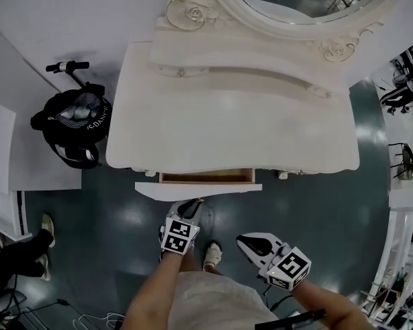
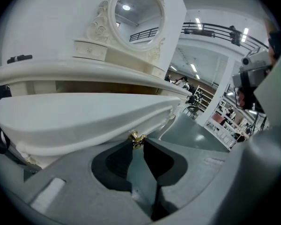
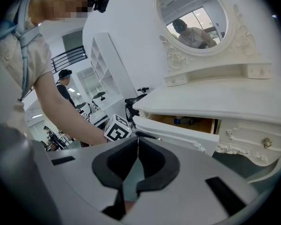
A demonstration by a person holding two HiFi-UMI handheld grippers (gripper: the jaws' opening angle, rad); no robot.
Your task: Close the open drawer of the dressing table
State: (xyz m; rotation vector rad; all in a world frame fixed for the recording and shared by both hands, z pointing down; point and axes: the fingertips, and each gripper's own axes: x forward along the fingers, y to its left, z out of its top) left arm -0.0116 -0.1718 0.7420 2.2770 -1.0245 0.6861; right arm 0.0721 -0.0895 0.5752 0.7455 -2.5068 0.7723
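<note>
Left gripper view puts the left gripper [image 2: 137, 143] with its jaw tips pinched on the small gold knob [image 2: 136, 137] at the middle of the drawer [image 2: 84, 116] front, so this one is grasping the knob. The white front panel runs crosswise just beyond the tips, with its long axis side to side. Behind it the wooden inside of the drawer shows under the top of the dressing table [image 2: 84, 71].

From the head view, the drawer [image 1: 198, 190] stands partly pulled out of the table's front edge, towards the person. It lies straight ahead of the left gripper [image 1: 191, 208], so closing it looks like a straight push away from the body, square to the panel.

The right gripper [image 1: 251, 243] hangs further back and off to the side. Its jaws are pressed together on nothing [image 3: 138, 142], well apart from the drawer. The left hand is the nearer one.
</note>
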